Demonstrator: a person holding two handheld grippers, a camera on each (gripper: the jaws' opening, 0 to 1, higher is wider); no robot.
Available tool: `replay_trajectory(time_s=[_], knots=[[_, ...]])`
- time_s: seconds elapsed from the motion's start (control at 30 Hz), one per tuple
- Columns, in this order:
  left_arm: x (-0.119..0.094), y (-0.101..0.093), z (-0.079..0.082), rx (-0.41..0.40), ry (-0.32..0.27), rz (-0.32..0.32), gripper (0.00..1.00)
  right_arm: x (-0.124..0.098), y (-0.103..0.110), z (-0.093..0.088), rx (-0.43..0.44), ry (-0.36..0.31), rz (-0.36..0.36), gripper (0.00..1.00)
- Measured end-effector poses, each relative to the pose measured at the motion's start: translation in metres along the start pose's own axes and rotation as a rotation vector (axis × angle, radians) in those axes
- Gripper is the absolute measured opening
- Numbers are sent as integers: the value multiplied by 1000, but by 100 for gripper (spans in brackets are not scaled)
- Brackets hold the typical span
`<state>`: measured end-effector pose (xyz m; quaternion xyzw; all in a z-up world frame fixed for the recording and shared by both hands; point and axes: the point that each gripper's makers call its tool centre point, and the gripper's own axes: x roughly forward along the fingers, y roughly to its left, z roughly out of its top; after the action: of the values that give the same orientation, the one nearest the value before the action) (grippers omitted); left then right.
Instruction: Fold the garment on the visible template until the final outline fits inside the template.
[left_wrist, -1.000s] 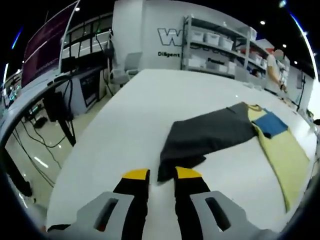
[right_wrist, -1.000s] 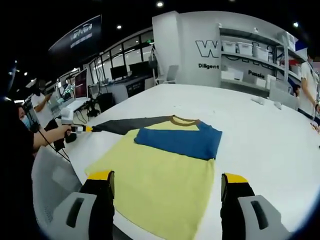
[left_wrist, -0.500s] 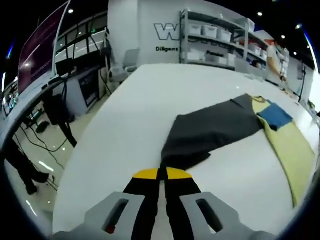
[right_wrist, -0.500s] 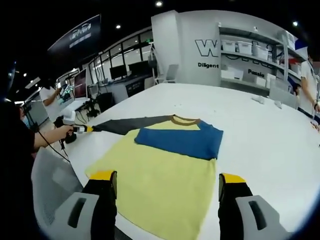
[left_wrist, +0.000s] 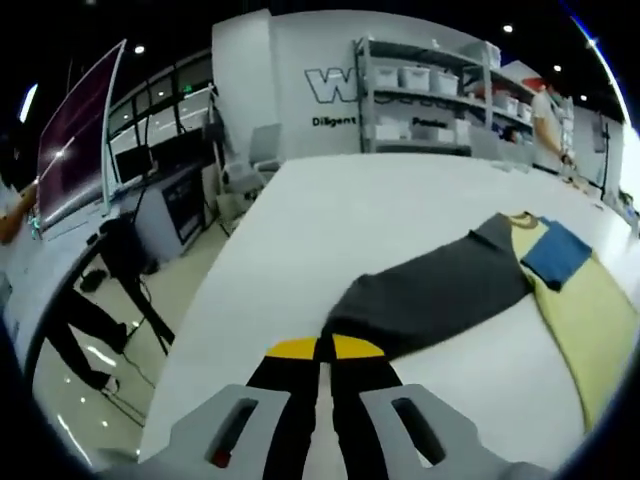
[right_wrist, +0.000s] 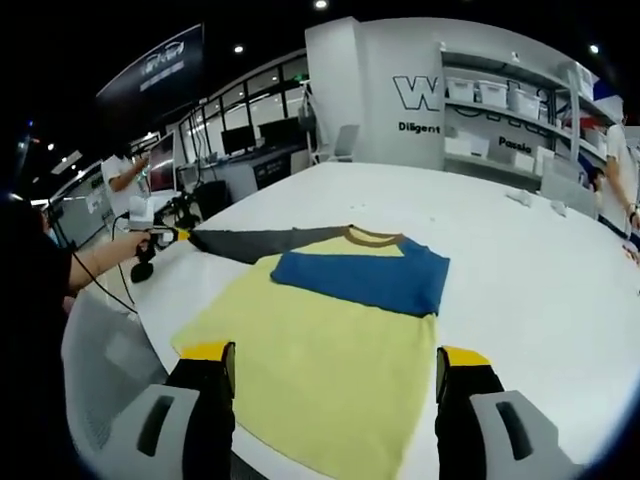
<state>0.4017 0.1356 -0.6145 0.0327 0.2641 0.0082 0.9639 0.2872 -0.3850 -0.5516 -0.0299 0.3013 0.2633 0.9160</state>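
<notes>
Currently, the left gripper (left_wrist: 322, 347) is pinching the cuff end of the dark grey long sleeve (left_wrist: 430, 290), with its yellow-tipped jaws pressed together on the fabric. That sleeve is stretching across the white tabletop (left_wrist: 330, 215) toward the pale yellow knit garment (right_wrist: 320, 355), which is lying flat on the tabletop in the right gripper view. A blue sleeve (right_wrist: 365, 280) is lying folded across the garment's upper chest, just below the brown collar (right_wrist: 372, 237). The right gripper (right_wrist: 335, 360) is hovering over the garment's lower hem with its jaws spread wide, gripping nothing. White storage shelving (left_wrist: 430, 90) is standing behind the tabletop.
</notes>
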Motion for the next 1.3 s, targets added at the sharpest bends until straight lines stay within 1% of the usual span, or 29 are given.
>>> replay_trajectory(time_s=[0.3, 0.43, 0.53, 0.7, 0.8, 0.83, 1.0, 1.3], knots=[[7, -19, 22, 2, -32, -33, 0, 1, 1, -1, -2, 6, 1, 82], [9, -28, 31, -3, -38, -52, 0, 2, 2, -2, -1, 6, 5, 87], [9, -37, 38, 12, -47, -72, 0, 1, 2, -4, -4, 18, 3, 90], [10, -57, 49, 38, -51, -117, 0, 1, 1, -4, 0, 12, 2, 92], [11, -70, 58, 57, -63, -146, 0, 1, 2, -5, -2, 18, 1, 93], [11, -71, 59, 59, -65, -149, 0, 1, 2, -6, -5, 21, 1, 93], [11, -93, 76, 82, -90, -188, 0, 0, 2, -7, -9, 23, 3, 93], [10, -142, 100, 121, -133, -280, 0, -6, -3, -9, -9, 25, -13, 94]])
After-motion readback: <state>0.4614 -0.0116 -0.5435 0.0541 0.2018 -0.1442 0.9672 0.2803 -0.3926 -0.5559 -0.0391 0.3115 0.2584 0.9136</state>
